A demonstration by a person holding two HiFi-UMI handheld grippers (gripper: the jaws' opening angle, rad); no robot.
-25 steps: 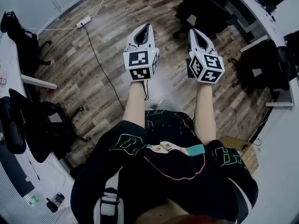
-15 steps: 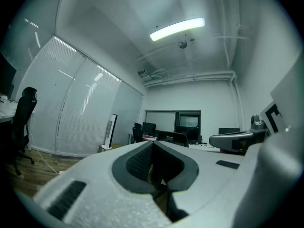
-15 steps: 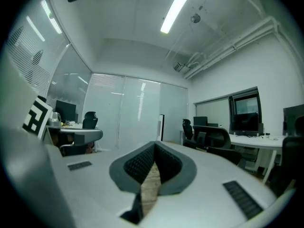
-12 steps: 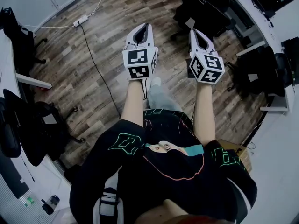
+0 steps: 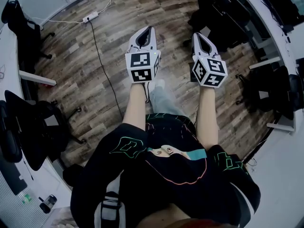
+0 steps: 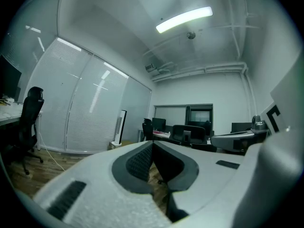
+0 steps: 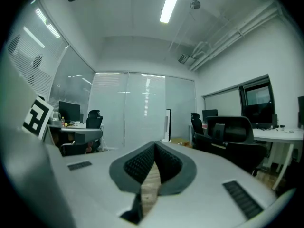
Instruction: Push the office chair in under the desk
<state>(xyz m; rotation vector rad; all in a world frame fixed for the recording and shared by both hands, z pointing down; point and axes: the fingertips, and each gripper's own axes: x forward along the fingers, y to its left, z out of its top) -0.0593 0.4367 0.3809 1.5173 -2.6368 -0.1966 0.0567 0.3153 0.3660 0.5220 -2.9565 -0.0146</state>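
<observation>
Wooden floor (image 5: 95, 70) below. Left tool (image 5: 149, 28) shut tight, empty, mid-air. Right tool (image 5: 196, 33) likewise shut, empty. Black office chair (image 7: 233, 133) ahead-right, near bench (image 7: 280, 136) edge, untouched.

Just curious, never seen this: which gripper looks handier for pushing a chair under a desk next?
Probably the right gripper: both are shut and empty, but a black office chair stands close ahead on its side; the left gripper faces only wooden floor.
</observation>
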